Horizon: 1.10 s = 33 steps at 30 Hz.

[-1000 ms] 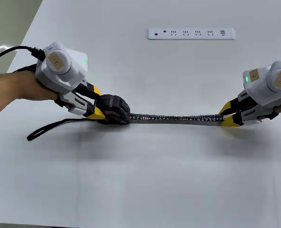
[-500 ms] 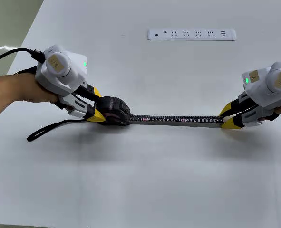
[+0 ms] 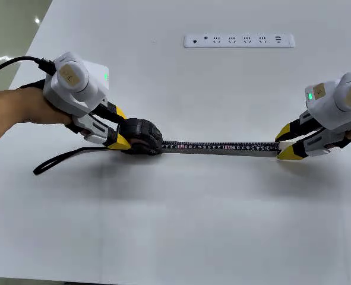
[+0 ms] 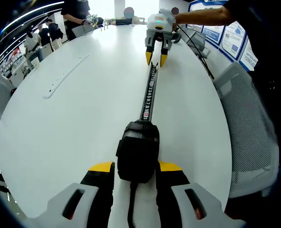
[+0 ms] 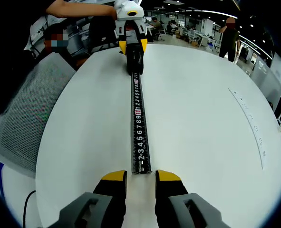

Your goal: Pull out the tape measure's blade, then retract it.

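Farthest left of the case (image 3: 142, 136), we see a black cable (image 3: 9, 64) running to the back of the left claw (image 3: 120, 127). A hand (image 3: 35, 107) is wrapped around that claw's white body. The left claw comes at the case from the left. Its two yellow-tipped jaws are closed in on the black case, one pressed against each side. In the left gripper view the case sits wedged between the tips.

A black strap (image 3: 62, 158) leaves the back of the case and trails off to its left. It lies in a loose loop on the white table (image 3: 181, 225), on our side of the claw.

The tape measure (image 4: 138, 152) itself rests on the table, roughly in the middle. From the right side of the case the blade (image 3: 223, 146) is pulled out in a straight line, flat on the table with its numbers facing up.

Well to the right of the case, at the blade's free end, we find the right claw (image 3: 286, 142). Its jaws stand partly open, one tip on each side of the blade's line. In the right gripper view there is bare table between the tips, and the blade's end stops just ahead of them. The right claw has hold of nothing.

Beyond the case and off to its right, well apart from it, a white power strip (image 3: 239, 41) lies on the table, roughly parallel to the blade.
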Tool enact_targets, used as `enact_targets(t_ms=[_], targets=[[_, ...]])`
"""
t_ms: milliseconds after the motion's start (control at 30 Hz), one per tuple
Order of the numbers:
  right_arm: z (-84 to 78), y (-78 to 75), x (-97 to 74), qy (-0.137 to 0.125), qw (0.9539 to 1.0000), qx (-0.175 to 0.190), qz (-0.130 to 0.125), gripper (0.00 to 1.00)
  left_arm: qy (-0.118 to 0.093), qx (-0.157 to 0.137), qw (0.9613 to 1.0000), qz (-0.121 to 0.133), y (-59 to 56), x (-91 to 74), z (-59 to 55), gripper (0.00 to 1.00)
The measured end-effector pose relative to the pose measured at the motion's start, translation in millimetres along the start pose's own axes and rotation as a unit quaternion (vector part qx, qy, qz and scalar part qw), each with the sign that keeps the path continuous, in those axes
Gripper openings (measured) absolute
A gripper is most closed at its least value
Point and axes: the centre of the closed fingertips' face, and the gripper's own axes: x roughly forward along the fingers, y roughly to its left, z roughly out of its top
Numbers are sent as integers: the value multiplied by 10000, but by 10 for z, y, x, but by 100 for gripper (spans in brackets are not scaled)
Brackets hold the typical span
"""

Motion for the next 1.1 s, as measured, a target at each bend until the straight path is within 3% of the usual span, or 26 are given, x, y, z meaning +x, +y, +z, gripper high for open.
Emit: enact_targets(t_ms=[533, 833, 1100], targets=[[-7, 61, -93, -39, 9998, 87, -167, 36, -67, -485, 9987, 109, -82, -103, -104, 51], [-24, 153, -120, -70, 9993, 255, -271, 44, -137, -733, 9971, 174, -204, -124, -146, 60], [-45, 224, -166, -194, 9974, 518, -459, 51, -294, -949, 9945, 345, -243, -164, -155, 67]])
